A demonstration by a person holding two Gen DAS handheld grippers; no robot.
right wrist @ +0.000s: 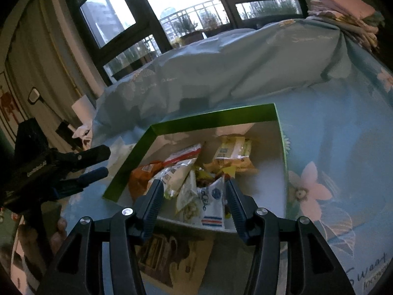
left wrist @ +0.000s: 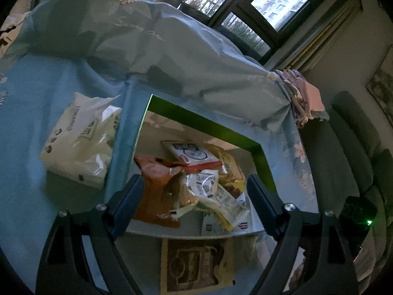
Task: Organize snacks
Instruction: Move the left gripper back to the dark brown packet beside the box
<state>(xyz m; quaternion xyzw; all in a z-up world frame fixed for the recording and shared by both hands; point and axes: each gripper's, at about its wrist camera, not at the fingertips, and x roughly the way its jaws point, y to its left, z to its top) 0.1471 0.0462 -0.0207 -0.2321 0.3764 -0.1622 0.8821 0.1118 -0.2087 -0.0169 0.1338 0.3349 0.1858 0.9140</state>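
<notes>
We judged the snack packets in the green box light, crinkly, slippery (pinch a sealed edge); left gripper and right gripper both hung unclenched, holding nothing.

A box sits on a cloth-covered table, snack packets piled inside it. A tissue pack lies just left of the box. A flat packet lies on the cloth before its near wall. Behind it the cloth bunches up, with windows beyond.
</notes>
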